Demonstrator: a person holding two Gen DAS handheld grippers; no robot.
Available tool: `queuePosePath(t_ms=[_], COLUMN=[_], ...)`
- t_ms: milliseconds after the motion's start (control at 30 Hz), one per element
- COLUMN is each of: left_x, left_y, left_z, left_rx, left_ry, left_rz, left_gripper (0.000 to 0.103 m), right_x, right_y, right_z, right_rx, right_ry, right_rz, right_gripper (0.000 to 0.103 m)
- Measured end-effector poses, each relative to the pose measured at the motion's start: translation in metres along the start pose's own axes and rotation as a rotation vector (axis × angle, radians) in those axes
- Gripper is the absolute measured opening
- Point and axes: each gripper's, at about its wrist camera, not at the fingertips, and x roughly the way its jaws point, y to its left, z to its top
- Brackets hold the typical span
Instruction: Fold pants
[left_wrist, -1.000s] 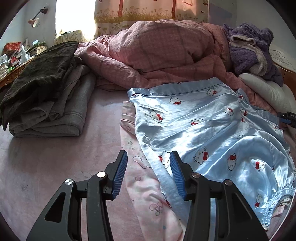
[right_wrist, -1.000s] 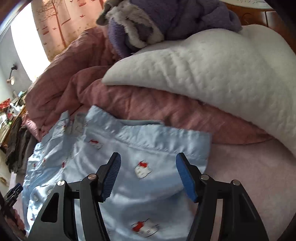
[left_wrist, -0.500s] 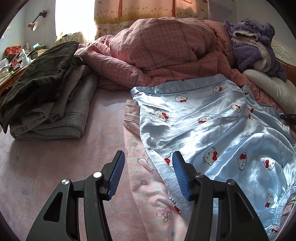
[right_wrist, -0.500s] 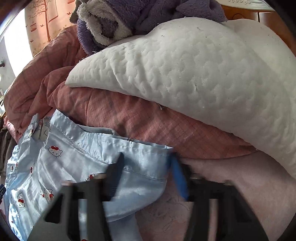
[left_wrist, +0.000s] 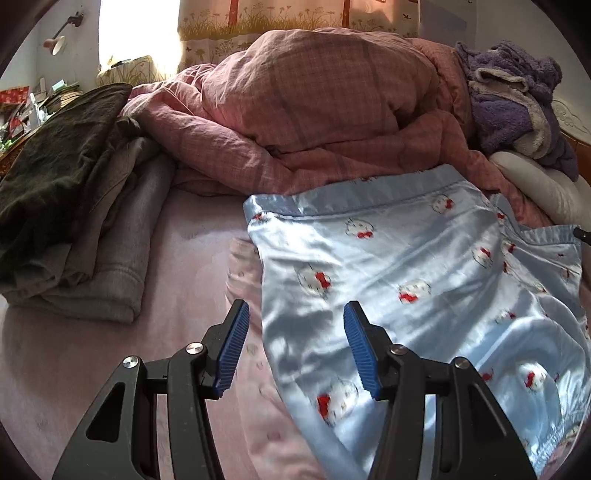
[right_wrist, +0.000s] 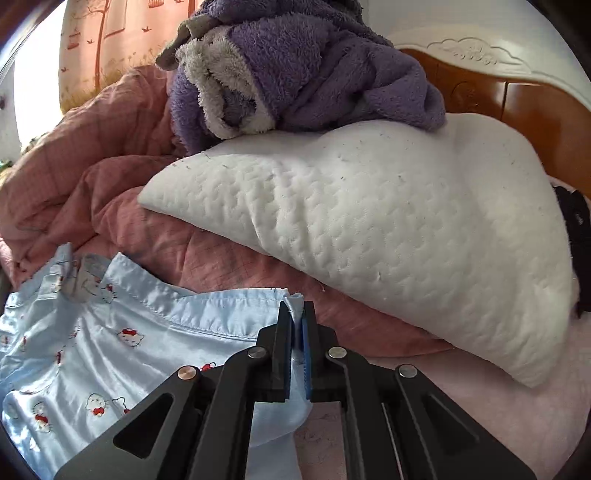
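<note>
Light blue satin pants (left_wrist: 424, 280) with a cartoon cat print lie spread on the pink bed, partly over a pale pink printed garment (left_wrist: 243, 266). My left gripper (left_wrist: 293, 345) hovers open over the pants' left edge, its blue pads on either side of that edge and not pressing it. In the right wrist view the same pants (right_wrist: 110, 354) reach in from the left. My right gripper (right_wrist: 297, 317) is shut on the hem corner of a pant leg, and a bit of blue cloth sticks up between its pads.
A rumpled pink quilt (left_wrist: 314, 122) fills the back of the bed. Folded grey and dark clothes (left_wrist: 81, 229) are stacked at the left. A white pillow (right_wrist: 388, 243) with a purple fleece garment (right_wrist: 295, 70) on it lies by the wooden headboard (right_wrist: 517, 103).
My right gripper went from wide open to shut on the pant-leg corner. My left gripper shifted along the pants' left edge, still open.
</note>
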Motion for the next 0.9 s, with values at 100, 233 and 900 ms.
queuePosePath(t_ms=[100,233,900], left_x=[0.023,0.064,0.07], left_y=[0.008,0.024,0.059], left_z=[0.025,0.057,0.075], left_rx=[0.0,-0.053,0.005], left_ry=[-0.017,0.055,0.024], left_rz=[0.032,0.091,0.349], left_gripper=[0.052,0.052,0.003], right_x=[-0.008,-0.019,0.061], right_y=[0.021,0.071,0.307], right_z=[0.003,0.018,0.023], right_rx=[0.004,-0.044,-0.322], right_ry=[-0.028,-0.054,0.117], right_rz=[0.05,0.25,0.458], right_gripper=[0.024,0.062,0.002])
